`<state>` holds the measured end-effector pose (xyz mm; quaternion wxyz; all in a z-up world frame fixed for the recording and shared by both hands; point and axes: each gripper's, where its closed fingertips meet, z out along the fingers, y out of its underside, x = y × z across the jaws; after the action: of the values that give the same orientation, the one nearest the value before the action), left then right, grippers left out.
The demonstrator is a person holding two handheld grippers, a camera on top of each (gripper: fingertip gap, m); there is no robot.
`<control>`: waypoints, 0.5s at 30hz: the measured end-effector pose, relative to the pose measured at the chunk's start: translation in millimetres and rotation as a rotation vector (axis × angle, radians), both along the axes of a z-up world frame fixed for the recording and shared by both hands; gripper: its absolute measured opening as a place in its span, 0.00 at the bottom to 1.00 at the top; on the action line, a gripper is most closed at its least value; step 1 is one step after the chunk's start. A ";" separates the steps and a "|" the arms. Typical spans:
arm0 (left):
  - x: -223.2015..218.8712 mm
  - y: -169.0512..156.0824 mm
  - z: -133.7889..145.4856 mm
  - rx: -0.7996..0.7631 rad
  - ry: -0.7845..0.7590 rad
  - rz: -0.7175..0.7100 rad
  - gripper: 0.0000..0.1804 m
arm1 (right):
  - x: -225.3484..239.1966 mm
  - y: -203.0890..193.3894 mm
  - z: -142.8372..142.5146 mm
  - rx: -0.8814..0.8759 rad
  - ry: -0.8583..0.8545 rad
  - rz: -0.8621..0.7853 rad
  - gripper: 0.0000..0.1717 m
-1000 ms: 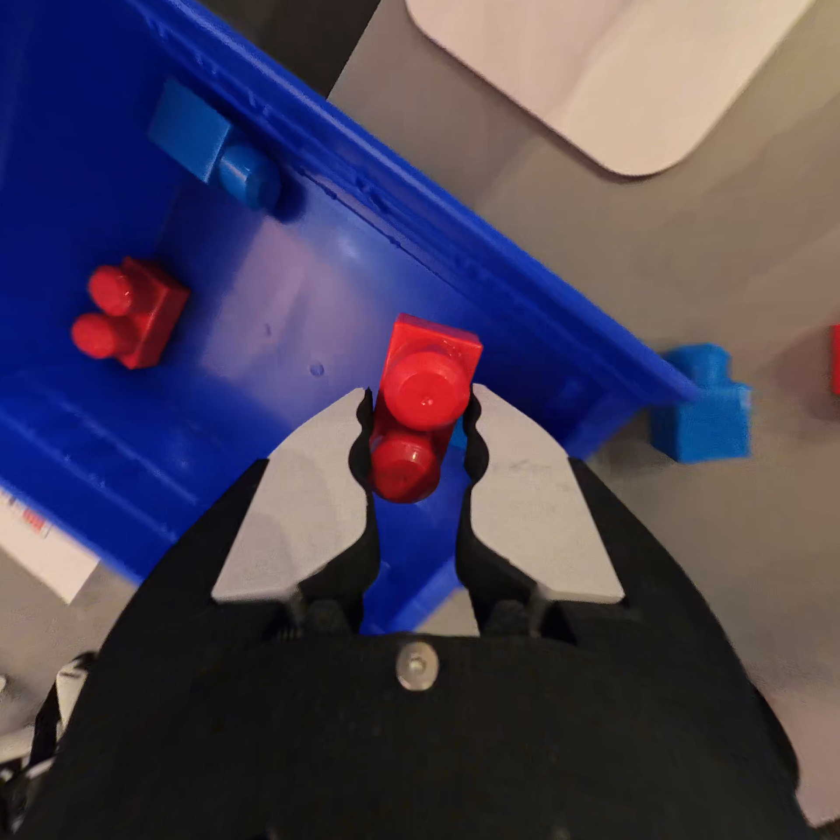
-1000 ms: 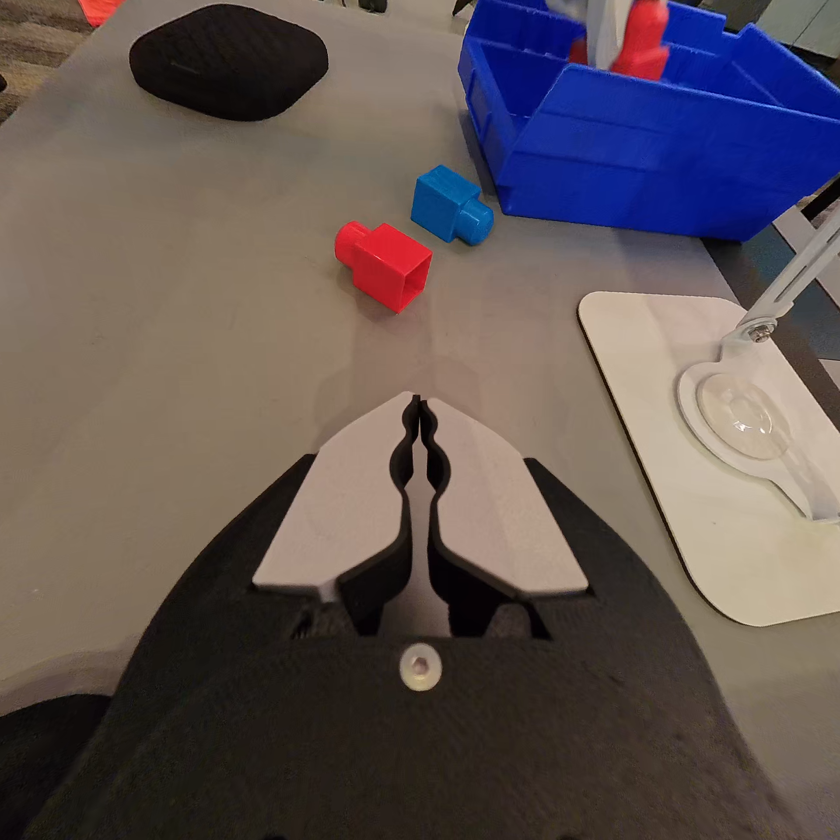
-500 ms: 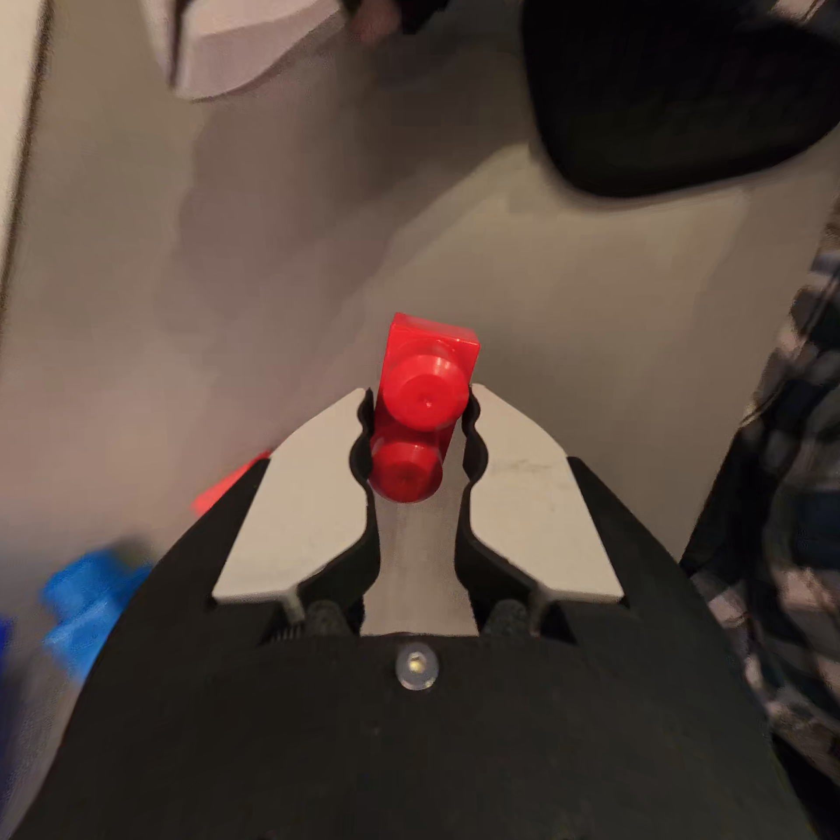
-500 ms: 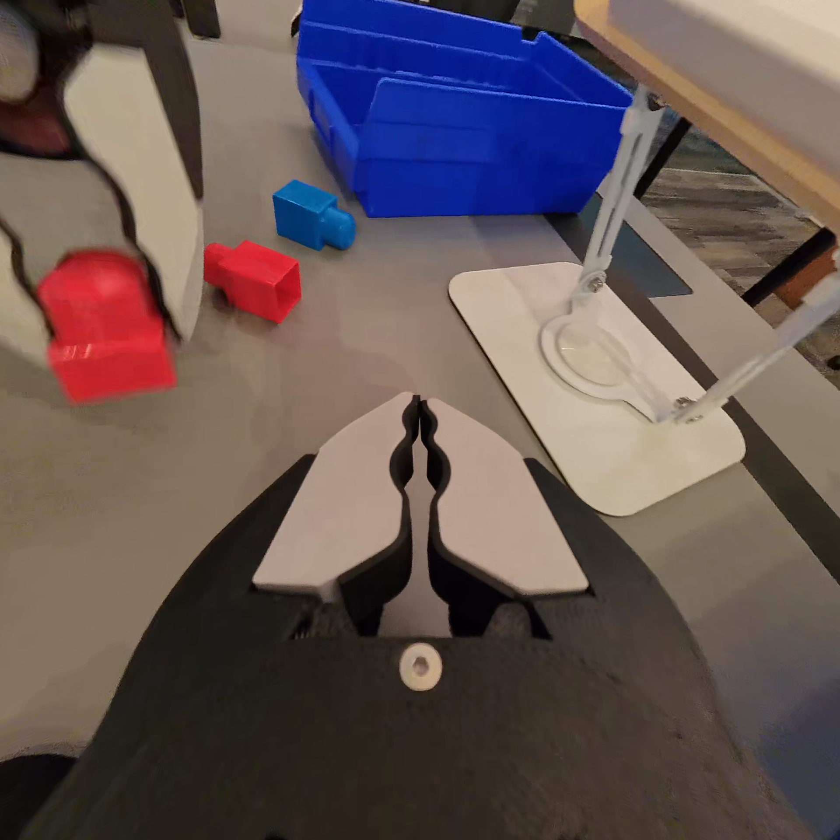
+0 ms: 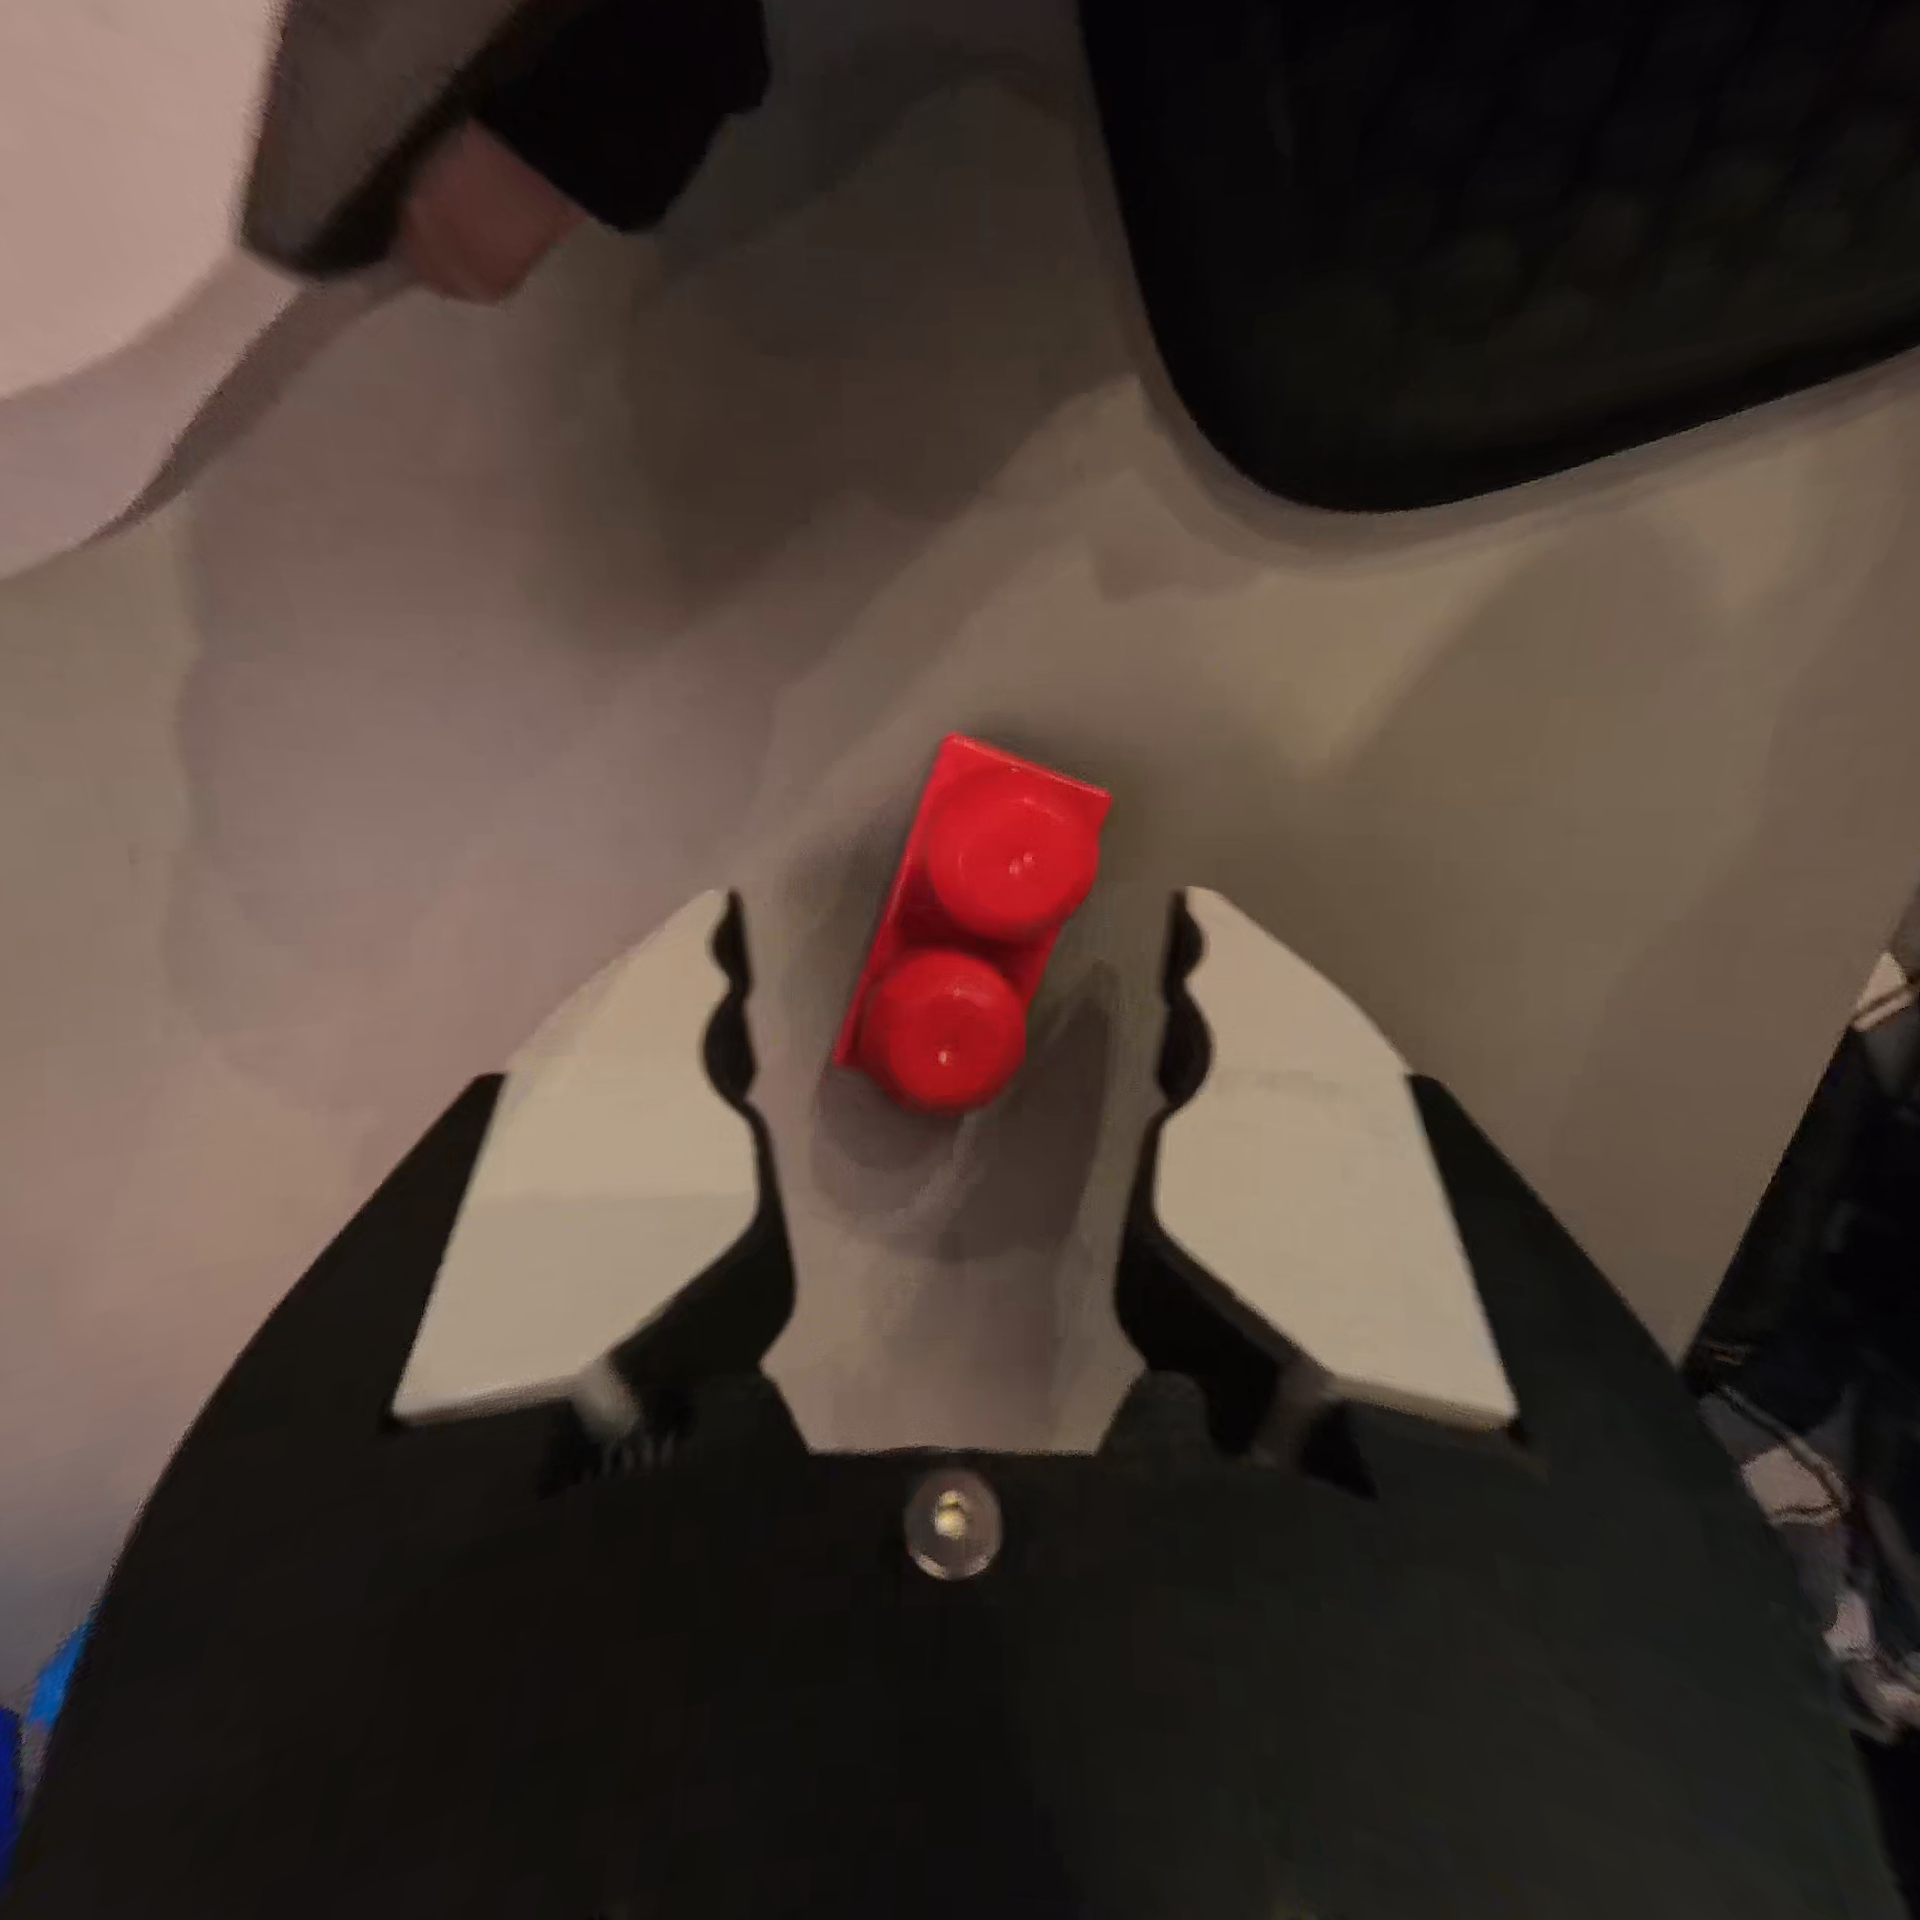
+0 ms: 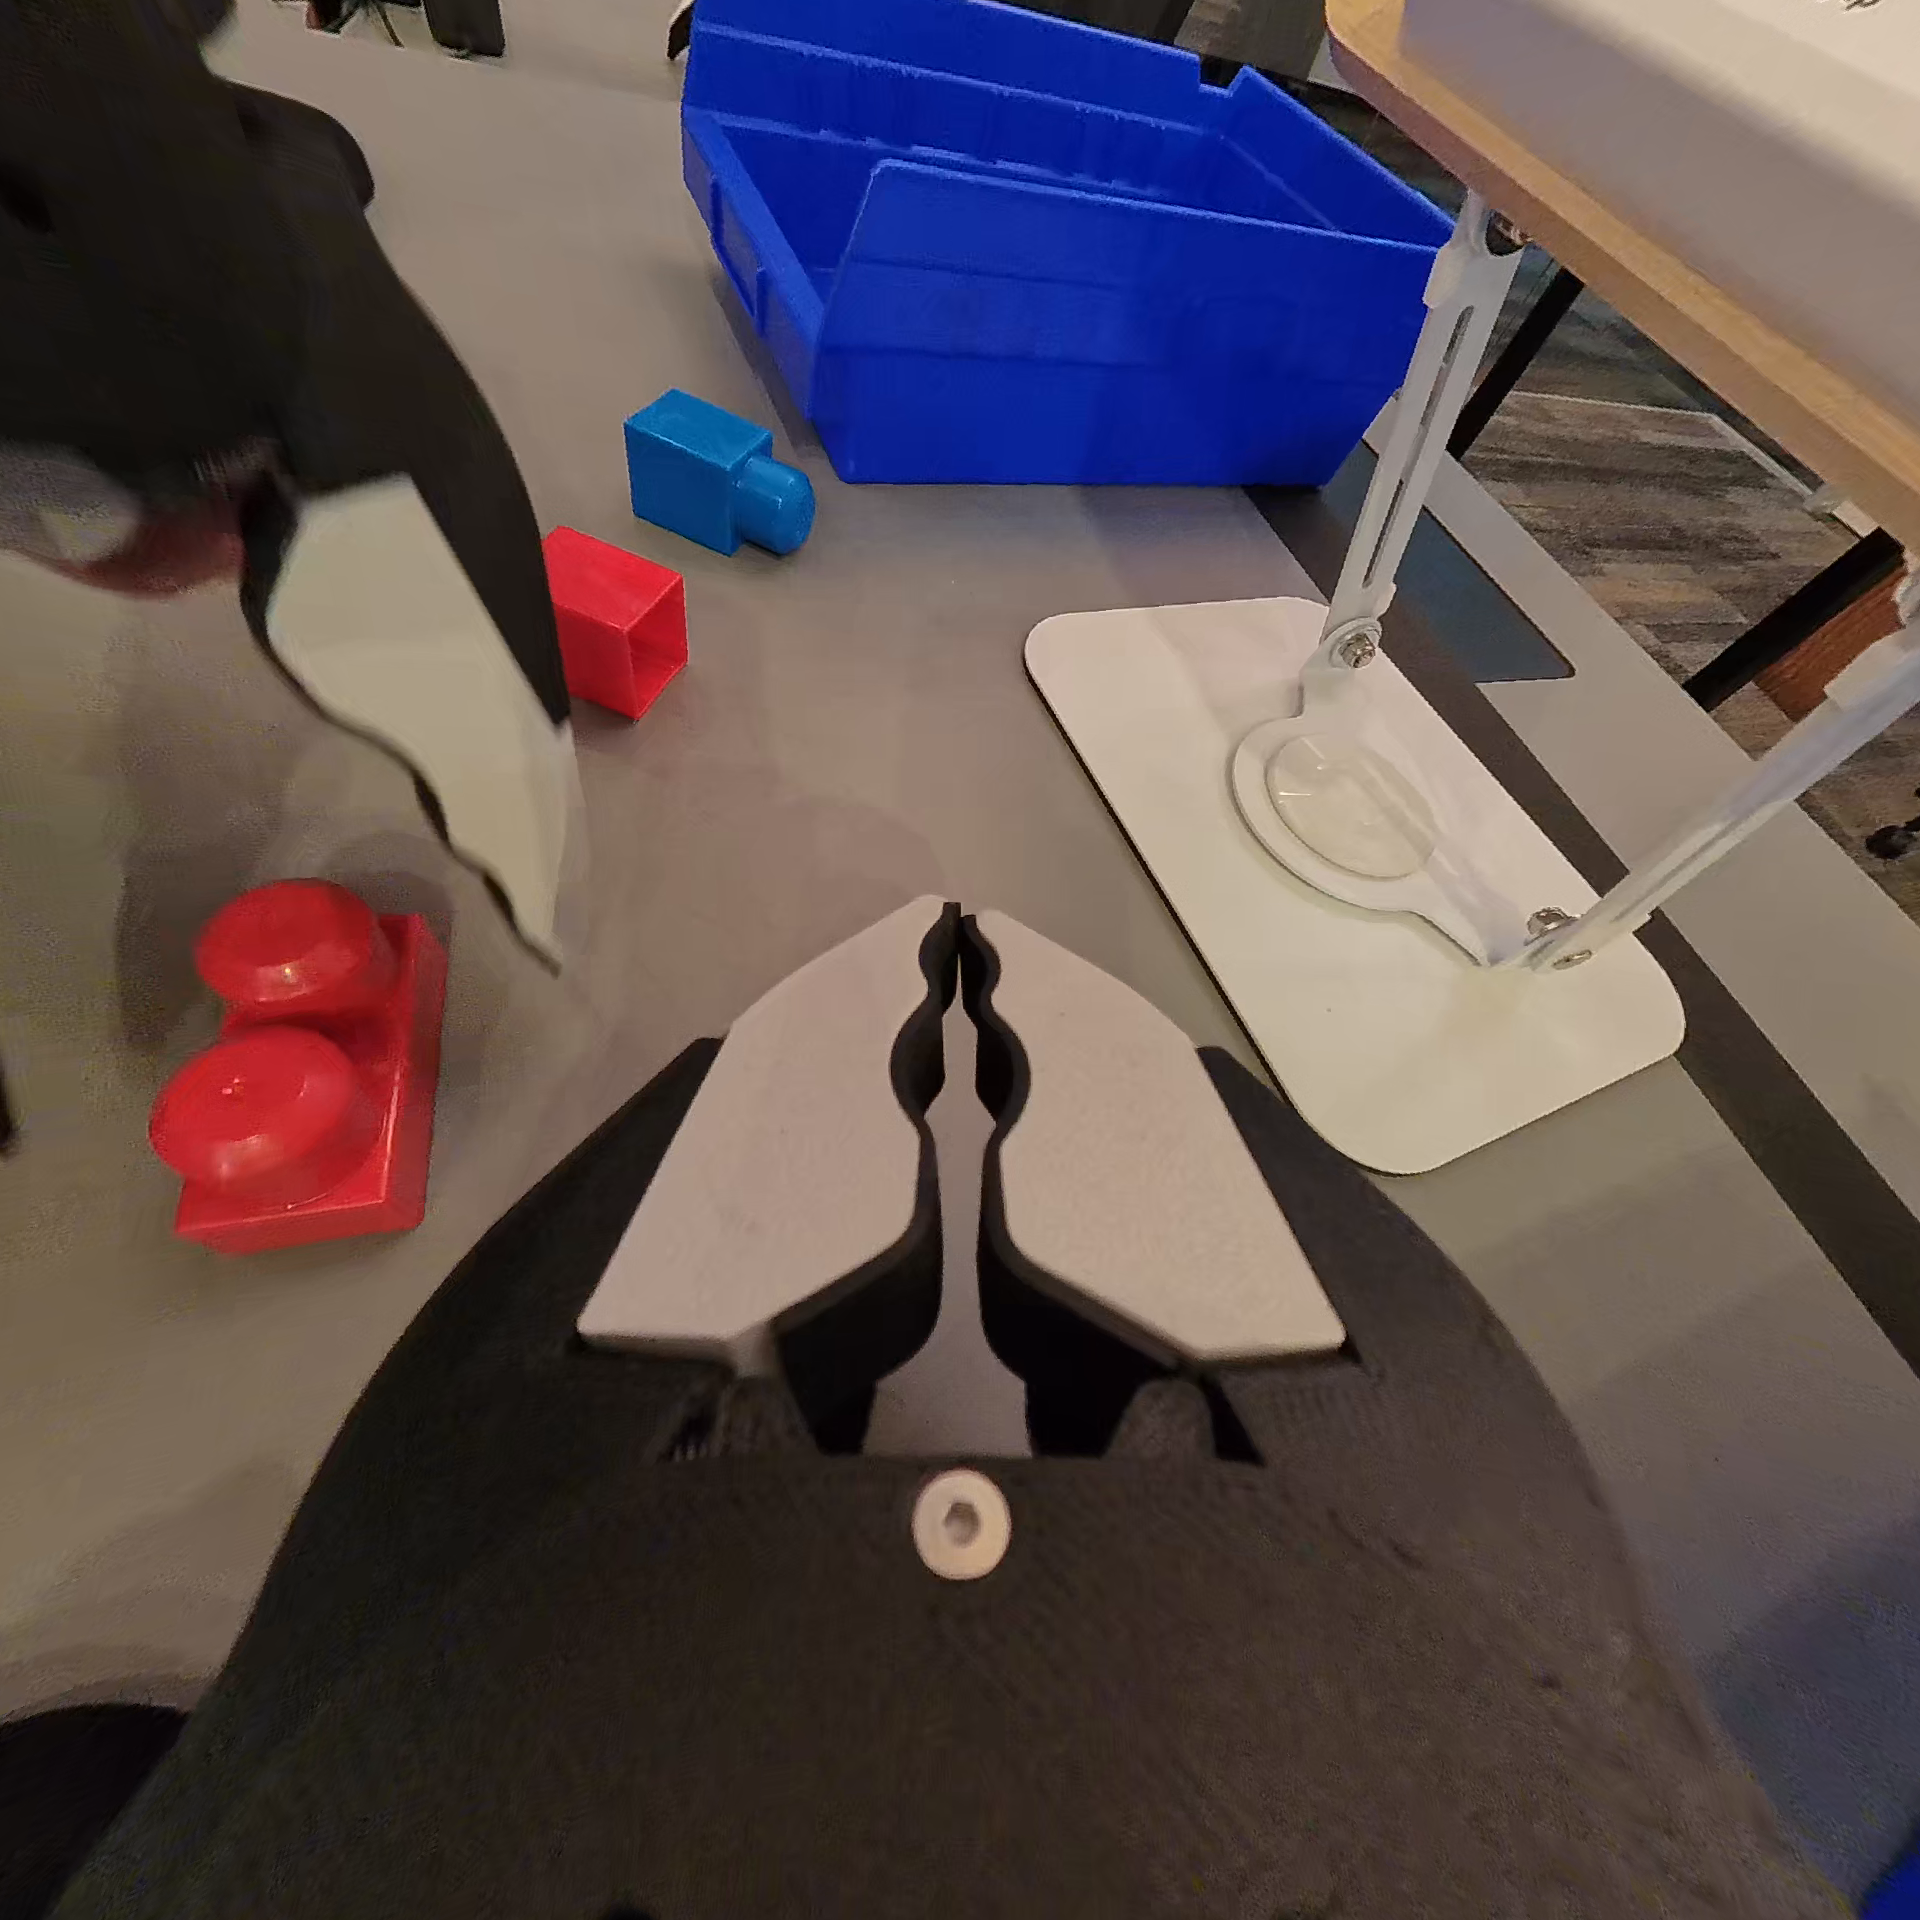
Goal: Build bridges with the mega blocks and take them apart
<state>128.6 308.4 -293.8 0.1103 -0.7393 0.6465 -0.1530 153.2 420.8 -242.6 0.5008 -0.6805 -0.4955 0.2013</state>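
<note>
My left gripper [image 5: 958, 914] is open, its fingers wide apart. A red two-stud block [image 5: 971, 925] rests on the grey table between them, touching neither pad. The same block [image 6: 301, 1070] shows in the right wrist view at the left, studs up, with the left gripper's finger [image 6: 457, 727] above it. My right gripper [image 6: 954, 920] is shut with nothing in it, above the table. A red one-stud block [image 6: 618, 623] and a blue one-stud block [image 6: 707, 473] lie on their sides farther off.
A blue bin [image 6: 1039, 301] stands at the back. A white base plate [image 6: 1340, 831] with a clear lens stand lies to the right. A black pad [image 5: 1507, 229] and a person's hand [image 5: 468, 218] show in the left wrist view.
My left gripper carried the red two-stud block out of the blue bin to the table, then opened and let it go. My right gripper stayed shut and turned a little.
</note>
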 end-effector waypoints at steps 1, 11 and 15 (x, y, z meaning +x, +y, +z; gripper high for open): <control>-7.0 1.7 6.3 0.006 -0.004 0.029 0.47 | 0.6 0.3 0.5 0.000 0.004 -0.002 0.00; -135.3 52.1 30.1 0.155 -0.090 0.380 0.36 | -4.2 -4.3 -2.1 -0.013 -0.002 0.033 0.00; -133.3 57.9 -5.4 0.118 -0.023 0.405 0.34 | -5.8 -6.9 -4.8 0.004 -0.036 0.046 0.00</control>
<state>-4.8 366.3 -299.2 0.1894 -0.8446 0.4911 -0.0979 147.4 414.0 -247.3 0.4887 -0.6714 -0.5202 0.1993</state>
